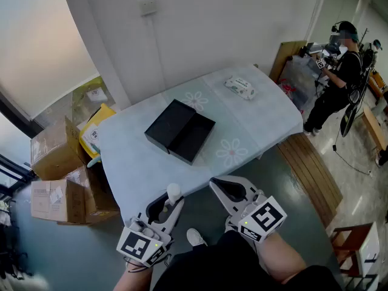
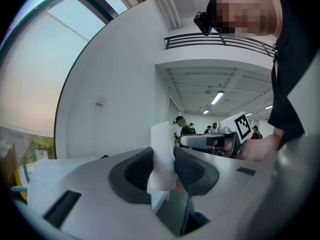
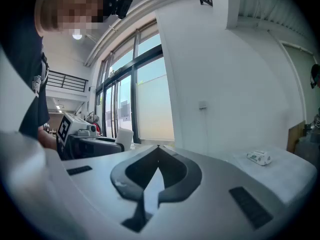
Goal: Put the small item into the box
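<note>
A black box (image 1: 180, 131) lies open in two halves in the middle of the table (image 1: 260, 123), which has a pale blue cloth. My left gripper (image 1: 171, 200) hovers off the table's near edge, shut on a small white item (image 1: 174, 192) that stands up between its pads. In the left gripper view the white item (image 2: 162, 156) is pinched between the dark pads (image 2: 137, 171). My right gripper (image 1: 216, 185) is beside it, also short of the table, its jaws shut tip to tip with nothing between them (image 3: 158, 148). The right gripper view also catches the white item (image 3: 124, 137) off to its left.
A white tissue pack (image 1: 240, 87) lies on the table's far right part. Cardboard boxes (image 1: 54, 174) are stacked on the floor at left. A wooden bench (image 1: 312, 174) runs along the table's right side. A person (image 1: 336, 71) stands at the back right.
</note>
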A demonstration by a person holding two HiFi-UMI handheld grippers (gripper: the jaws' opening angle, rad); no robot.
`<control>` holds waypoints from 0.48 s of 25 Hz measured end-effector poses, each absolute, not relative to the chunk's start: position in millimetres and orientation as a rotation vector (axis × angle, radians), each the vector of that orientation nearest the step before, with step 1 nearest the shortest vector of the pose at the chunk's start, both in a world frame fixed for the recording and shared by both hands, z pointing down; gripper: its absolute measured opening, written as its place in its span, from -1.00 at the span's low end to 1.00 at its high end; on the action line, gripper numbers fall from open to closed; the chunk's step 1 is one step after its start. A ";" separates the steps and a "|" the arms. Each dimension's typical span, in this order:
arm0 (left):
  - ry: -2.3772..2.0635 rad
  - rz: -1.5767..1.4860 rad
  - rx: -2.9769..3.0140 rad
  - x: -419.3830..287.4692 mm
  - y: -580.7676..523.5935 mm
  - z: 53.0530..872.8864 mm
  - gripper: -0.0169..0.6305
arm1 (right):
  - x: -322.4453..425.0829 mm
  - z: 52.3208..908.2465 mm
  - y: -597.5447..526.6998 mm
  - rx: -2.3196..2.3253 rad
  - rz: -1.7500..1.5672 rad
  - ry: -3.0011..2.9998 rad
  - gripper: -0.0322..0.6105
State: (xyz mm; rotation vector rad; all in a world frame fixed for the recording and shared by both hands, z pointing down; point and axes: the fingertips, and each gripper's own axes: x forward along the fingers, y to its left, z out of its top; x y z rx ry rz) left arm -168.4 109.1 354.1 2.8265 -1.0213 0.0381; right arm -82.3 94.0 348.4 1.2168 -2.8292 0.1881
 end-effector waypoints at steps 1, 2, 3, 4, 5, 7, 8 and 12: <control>-1.020 0.037 2.828 -167.9 110.0 354.3 -0.54 | -81.9 348.5 94.9 1.217 0.189 -2.828 -0.87; -1.018 0.036 2.829 -167.5 111.0 354.5 -0.54 | -81.6 348.7 95.7 1.217 0.189 -2.828 -0.87; -1.016 0.034 2.829 -167.3 111.8 354.7 -0.54 | -81.5 348.8 96.4 1.216 0.190 -2.827 -0.87; -1.015 0.031 2.829 -167.4 112.4 354.7 -0.54 | -81.9 349.0 97.0 1.215 0.190 -2.827 -0.87; -1.014 0.029 2.828 -167.7 112.9 354.7 -0.54 | -82.5 349.0 97.5 1.213 0.191 -2.828 -0.87; -1.011 0.023 2.826 -168.4 113.9 354.3 -0.54 | -84.2 348.2 99.1 1.206 0.190 -2.834 -0.87; -1.010 0.022 2.826 -168.7 114.3 354.2 -0.54 | -85.0 347.6 99.7 1.202 0.190 -2.839 -0.87; -1.009 0.017 2.822 -170.4 114.3 355.1 -0.54 | -88.0 347.8 100.0 1.191 0.186 -2.846 -0.87</control>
